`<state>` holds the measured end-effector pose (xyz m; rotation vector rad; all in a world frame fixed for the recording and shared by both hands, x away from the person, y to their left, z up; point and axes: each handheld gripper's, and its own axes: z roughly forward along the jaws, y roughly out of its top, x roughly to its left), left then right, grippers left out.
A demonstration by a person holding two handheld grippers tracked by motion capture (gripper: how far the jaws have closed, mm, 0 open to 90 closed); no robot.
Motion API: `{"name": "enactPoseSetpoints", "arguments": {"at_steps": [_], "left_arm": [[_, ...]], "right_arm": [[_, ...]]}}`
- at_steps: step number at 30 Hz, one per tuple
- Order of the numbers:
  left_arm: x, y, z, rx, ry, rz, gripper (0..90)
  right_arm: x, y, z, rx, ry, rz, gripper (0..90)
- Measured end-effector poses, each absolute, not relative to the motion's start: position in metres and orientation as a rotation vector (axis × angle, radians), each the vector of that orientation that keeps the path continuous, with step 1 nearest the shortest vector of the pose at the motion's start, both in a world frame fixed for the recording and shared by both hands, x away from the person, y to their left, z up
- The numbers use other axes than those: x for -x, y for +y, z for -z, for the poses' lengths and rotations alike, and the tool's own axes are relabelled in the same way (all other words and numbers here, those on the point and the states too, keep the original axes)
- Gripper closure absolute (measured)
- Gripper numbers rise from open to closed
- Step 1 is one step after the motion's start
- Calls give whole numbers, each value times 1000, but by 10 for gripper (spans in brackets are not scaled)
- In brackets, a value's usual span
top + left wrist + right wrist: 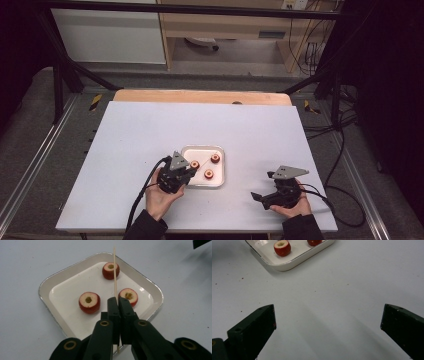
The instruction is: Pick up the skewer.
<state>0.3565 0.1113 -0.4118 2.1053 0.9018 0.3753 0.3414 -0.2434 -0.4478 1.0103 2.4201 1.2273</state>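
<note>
High view: left tool (183, 172) at tray (218, 151) edge, right tool (272, 192) low on desk (140, 135), well apart. Left gripper view: jaws clenched on skewer (115, 272), upright over tray w/ 3 apple pieces (89, 302). Right gripper view: jaws released, wide, above bare desk; tray up top.

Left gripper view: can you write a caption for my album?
Fingers pinch a skewer above three fruit slices on a tray.

No legible text or labels
</note>
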Motion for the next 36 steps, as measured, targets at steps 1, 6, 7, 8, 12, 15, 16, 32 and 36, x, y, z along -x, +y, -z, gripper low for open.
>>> {"name": "enactPoseSetpoints", "arguments": {"at_steps": [1,6,7,8,12,15,16,32,36], "left_arm": [[-356,110,412,-2107,892,-371,885],[-354,103,411,-2134,843,-351,885],[-354,101,410,-2143,835,-349,885],[-354,99,410,-2152,826,-347,885],[-353,91,407,-2184,789,-344,885],[-353,85,405,-2203,763,-336,885],[-353,83,404,-2209,753,-334,885],[-351,58,399,-2286,648,-310,885],[-350,51,399,-2303,628,-299,885]], "right_arm": [[-341,-242,447,-1006,2422,-1214,9],[-342,-231,441,-913,2433,-1131,26],[-342,-229,440,-894,2435,-1111,27],[-342,-226,439,-875,2435,-1098,33],[-342,-216,434,-787,2443,-1035,48],[-341,-208,430,-728,2450,-984,55],[-341,-208,430,-728,2450,-984,55],[-336,-185,413,-391,2395,-821,165],[-336,-180,413,-290,2400,-767,228]]}}
